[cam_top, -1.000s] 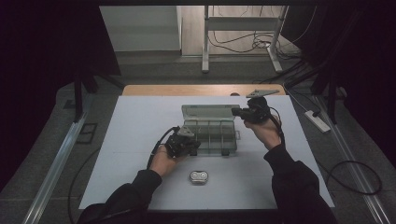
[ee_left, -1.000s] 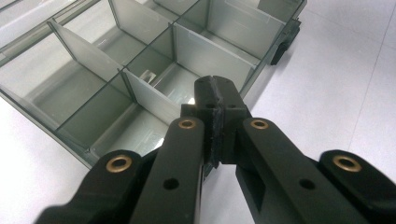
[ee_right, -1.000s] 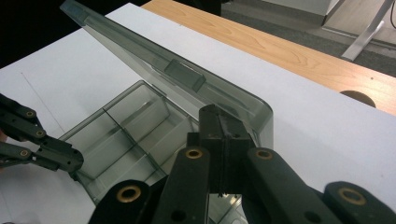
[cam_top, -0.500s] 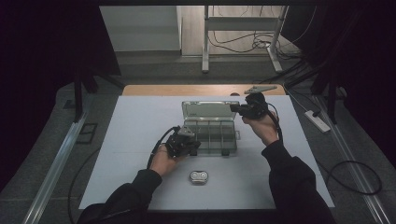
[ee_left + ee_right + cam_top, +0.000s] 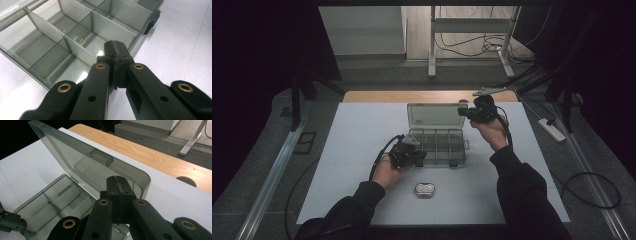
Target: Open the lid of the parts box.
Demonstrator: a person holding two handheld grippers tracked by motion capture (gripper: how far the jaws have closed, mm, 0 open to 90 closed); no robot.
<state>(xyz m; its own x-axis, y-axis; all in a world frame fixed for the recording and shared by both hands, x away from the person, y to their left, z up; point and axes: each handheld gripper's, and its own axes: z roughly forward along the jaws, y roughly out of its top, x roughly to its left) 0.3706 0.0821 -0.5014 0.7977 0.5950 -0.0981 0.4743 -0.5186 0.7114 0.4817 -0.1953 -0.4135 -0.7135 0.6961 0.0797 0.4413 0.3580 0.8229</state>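
1. A clear smoky-grey plastic compartment box [image 5: 435,146] sits near the middle of the white table mat [image 5: 352,150], its divided tray open and empty.
2. Its transparent hinged lid [image 5: 437,114] stands upright at the tray's 12 o'clock edge.
3. The left gripper [image 5: 408,154] rests at the tray's 8 o'clock corner; in the left gripper view its jaws are pressed together with nothing between them, tips over the near wall of the tray [image 5: 62,50].
4. The right gripper [image 5: 478,111] is raised at the lid's 3 o'clock edge; its jaws are closed flat against each other, just in front of the lid's rounded corner [image 5: 140,178]; I cannot tell whether they touch it.
5. A small oval silver metal object [image 5: 424,189] lies on the mat at 6 o'clock from the box, well apart from both grippers.
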